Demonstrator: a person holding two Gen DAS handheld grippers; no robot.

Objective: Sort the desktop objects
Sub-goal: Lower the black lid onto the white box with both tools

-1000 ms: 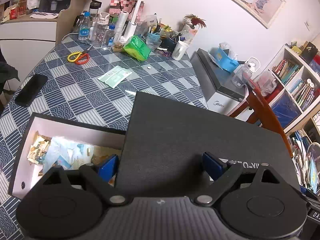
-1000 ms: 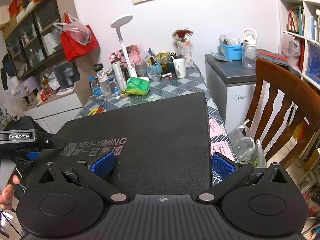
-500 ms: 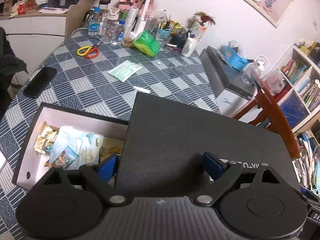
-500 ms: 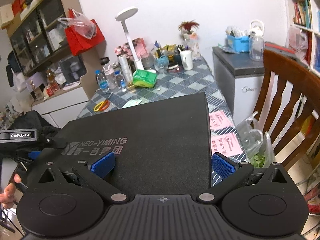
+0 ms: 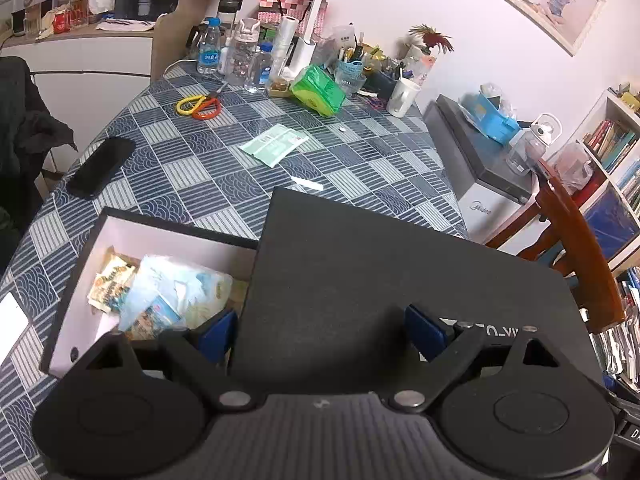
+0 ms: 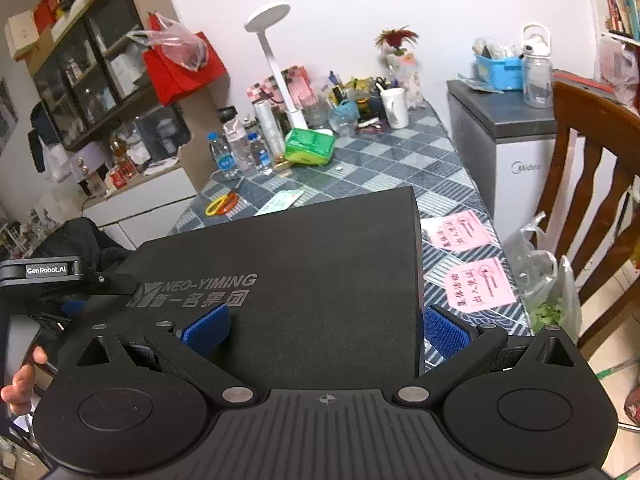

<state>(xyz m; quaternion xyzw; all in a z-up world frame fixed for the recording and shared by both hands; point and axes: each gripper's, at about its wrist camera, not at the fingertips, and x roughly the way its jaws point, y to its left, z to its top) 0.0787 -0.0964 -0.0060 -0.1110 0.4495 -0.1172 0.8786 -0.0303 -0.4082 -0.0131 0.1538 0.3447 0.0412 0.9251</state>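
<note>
- Lid (image 5: 380,280) sits offset right of the box (image 5: 168,236), which we find half uncovered.
- Left gripper (image 5: 320,332) and right gripper (image 6: 324,330) each straddle a lid corner, fingers apart; we cannot confirm clamping.

From our left wrist we look down close over the flat black box lid (image 5: 384,280) toward the far wall; our right wrist looks lower across its opposite edge. Both share the blue checked tablecloth (image 6: 400,168).
</note>
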